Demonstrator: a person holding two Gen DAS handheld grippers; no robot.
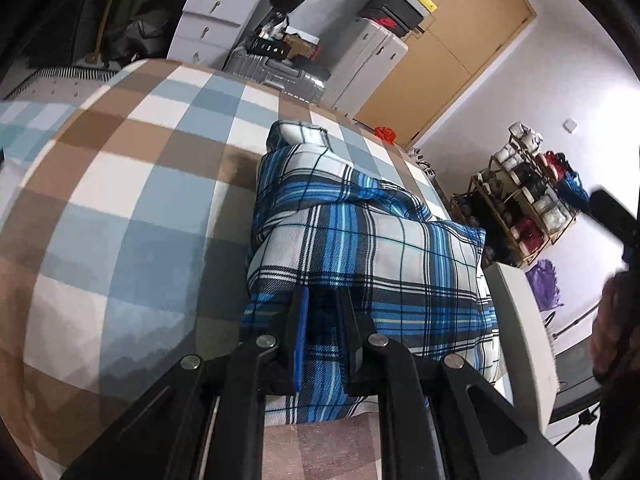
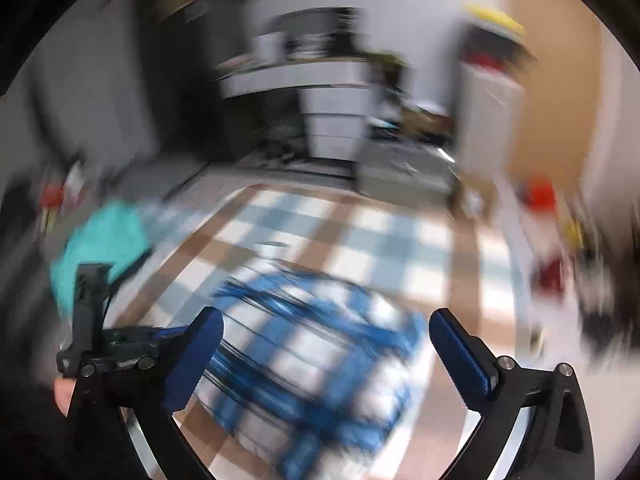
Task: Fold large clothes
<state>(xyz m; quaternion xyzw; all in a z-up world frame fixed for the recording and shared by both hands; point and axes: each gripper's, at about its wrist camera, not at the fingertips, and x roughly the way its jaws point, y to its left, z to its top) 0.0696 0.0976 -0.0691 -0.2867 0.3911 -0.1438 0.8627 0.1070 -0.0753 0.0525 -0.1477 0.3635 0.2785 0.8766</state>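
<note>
The left wrist camera sits low and close over the bed, looking along its fingers at the plaid garment, with the door far right. The right wrist camera looks down from farther back, badly blurred, between its spread fingers. Both views share the garment, the checked bedspread, the white drawers and the door.

Checked bed cover — blue plaid garment, teal cloth on it
</note>
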